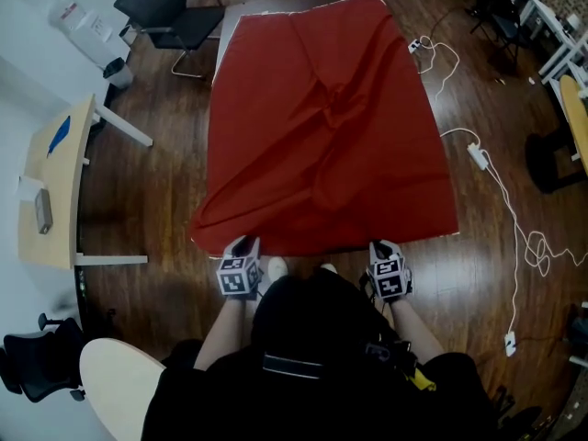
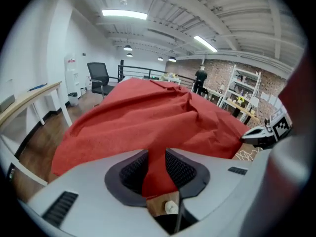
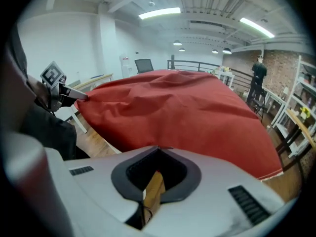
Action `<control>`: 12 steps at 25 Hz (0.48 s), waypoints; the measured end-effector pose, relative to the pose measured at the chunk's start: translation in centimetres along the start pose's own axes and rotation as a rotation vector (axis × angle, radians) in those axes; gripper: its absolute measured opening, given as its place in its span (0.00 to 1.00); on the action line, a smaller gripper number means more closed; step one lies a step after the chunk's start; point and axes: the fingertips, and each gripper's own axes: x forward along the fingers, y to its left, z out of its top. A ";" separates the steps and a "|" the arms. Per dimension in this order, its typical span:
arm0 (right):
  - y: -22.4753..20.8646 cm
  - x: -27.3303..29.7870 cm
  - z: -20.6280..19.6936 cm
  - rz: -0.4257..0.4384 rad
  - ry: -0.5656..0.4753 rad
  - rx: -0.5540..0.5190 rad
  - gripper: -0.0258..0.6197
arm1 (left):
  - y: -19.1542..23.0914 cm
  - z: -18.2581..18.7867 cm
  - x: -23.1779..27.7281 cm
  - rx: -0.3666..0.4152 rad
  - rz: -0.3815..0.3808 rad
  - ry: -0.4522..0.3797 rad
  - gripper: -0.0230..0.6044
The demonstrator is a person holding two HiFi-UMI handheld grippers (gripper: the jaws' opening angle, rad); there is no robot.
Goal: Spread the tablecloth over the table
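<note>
The left gripper point(image 2: 157, 157) has its jaws a little apart and closed on a bunched fold of the red tablecloth point(image 1: 331, 127). The fold runs up between the black ribbed pads point(image 2: 131, 169) and fills the gap from one pad to the other. It holds the cloth at the table's near left corner, where the fabric hangs in a loose, creased flap below the table's edge.

The right gripper point(image 3: 158, 149) has its jaws fully together. Its tips sit at the cloth's hem by the table's near right corner, and whether a thin edge of fabric is caught between them cannot be made out.

In the head view both grippers lie side by side along the table's near edge. They point away from the person and down, with their marker cubes facing up. The person's left forearm point(image 1: 220, 329) and right forearm point(image 1: 411, 324) reach forward from the body to the grippers.

The tablecloth covers nearly all of the table point(image 1: 229, 21), leaving a bare strip only at the far left corner. Long wrinkles run down the middle of the cloth.

A black chair point(image 1: 170, 12) stands beyond the table's far left corner. A pale wooden desk point(image 1: 55, 186) stands well to the table's left. White cables point(image 1: 496, 182) trail over the wooden floor point(image 1: 156, 209) on the table's right.
</note>
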 end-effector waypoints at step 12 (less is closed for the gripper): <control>-3.3 -10.3 12.7 -0.054 -0.426 0.170 0.05 | -10.7 18.0 -4.7 -0.016 -0.433 -0.508 0.06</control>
